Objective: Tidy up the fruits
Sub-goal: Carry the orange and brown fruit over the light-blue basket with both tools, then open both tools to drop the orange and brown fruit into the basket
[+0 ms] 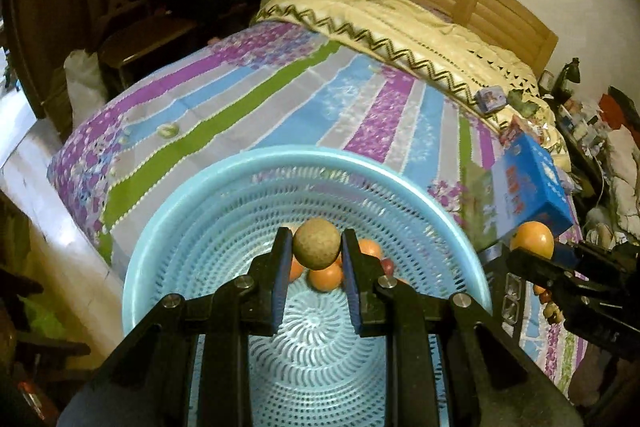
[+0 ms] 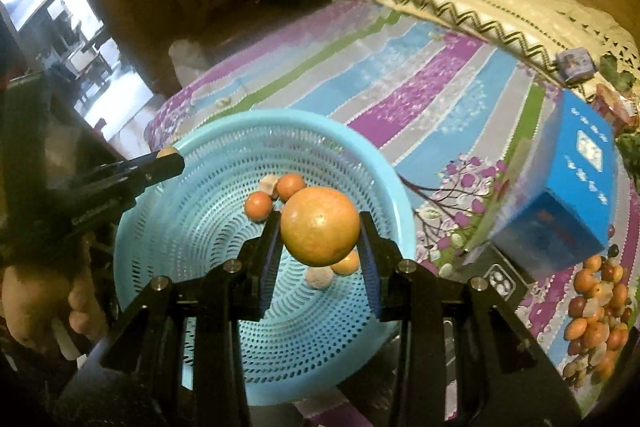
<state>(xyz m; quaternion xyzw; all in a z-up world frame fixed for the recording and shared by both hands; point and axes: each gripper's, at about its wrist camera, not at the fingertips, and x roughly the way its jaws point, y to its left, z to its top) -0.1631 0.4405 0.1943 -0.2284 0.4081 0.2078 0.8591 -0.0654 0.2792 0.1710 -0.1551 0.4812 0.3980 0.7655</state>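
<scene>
My left gripper [image 1: 316, 247] is clenched on a small tan, rough-skinned round fruit [image 1: 316, 243], pinched between both pads and held above the inside of the light blue perforated basket [image 1: 168, 227]. My right gripper [image 2: 320, 227] is clamped on a large orange [image 2: 320, 225], also held over the basket, nearer its right rim. From the left wrist view I see the right gripper and its orange out past the basket's right edge; from the right wrist view I see the left gripper's tip at the basket's left rim, with the person's hand [image 2: 36, 303] on its handle.

Down in the basket lie a few fruits already: two small orange ones [image 2: 276, 195] close together toward the far side, a pale piece touching them, and another small orange fruit and a pale round one nearer me, partly hidden behind the big orange.

The basket sits on a striped bedsheet [image 1: 240, 99] of purple, blue, green and grey. To the right of the basket stands a blue box [image 2: 568, 195], and just beside it on the sheet a heap of small fruits [image 2: 596, 311], orange, dark red and pale, still waits unsorted. A cream quilt [image 1: 400, 15] lies bunched at the far end of the bed
</scene>
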